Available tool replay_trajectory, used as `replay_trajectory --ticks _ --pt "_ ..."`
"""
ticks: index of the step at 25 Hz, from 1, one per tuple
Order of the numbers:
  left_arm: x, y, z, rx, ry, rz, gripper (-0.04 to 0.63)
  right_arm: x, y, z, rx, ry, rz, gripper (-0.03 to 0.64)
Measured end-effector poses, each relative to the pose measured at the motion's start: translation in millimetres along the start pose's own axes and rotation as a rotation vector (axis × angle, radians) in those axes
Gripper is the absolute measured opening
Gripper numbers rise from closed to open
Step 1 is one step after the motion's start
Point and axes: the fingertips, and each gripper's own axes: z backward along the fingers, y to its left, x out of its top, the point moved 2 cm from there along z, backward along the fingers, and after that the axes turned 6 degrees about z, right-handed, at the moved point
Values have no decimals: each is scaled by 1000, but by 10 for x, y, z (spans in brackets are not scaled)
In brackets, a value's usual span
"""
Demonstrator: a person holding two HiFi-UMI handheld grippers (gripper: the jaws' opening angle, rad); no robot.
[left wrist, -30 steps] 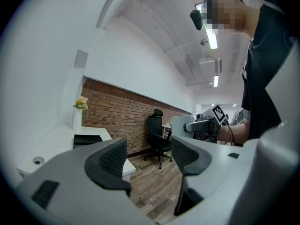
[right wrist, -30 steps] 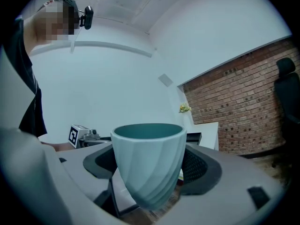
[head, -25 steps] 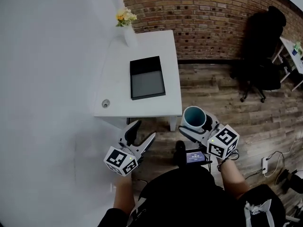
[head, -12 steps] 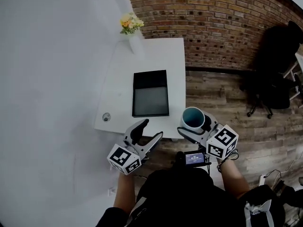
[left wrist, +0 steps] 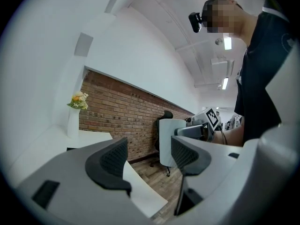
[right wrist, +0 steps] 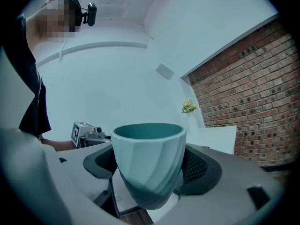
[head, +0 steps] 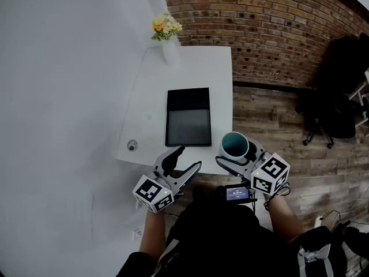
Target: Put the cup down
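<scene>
Your cup (head: 234,145) stands upright, mouth up. Your right tool (head: 236,154) clamps its sides; your left tool (head: 188,157) gapes empty.

Cup (head: 234,146) now closer to table (head: 196,68) corner

Two tongs in my hands: the left tongs (head: 185,159) at lower centre, the right tongs (head: 237,154) just to their right. One teal cup (head: 234,145). One white desk (head: 202,68), mid-frame, carrying one black tray (head: 188,117), one vase (head: 169,49), one bunch of flowers (head: 165,25) and one small round object (head: 132,146). One black office chair (head: 340,97), right edge.
</scene>
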Motion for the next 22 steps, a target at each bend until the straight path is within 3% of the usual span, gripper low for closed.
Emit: replay_trajectory --ticks 12,22 --pt "64 232 -41 -91 -7 23 281 57 71 -180 -50 -2 19 394" --pt "93 257 -16 -85 -11 20 276 113 76 -203 -50 -8 25 394"
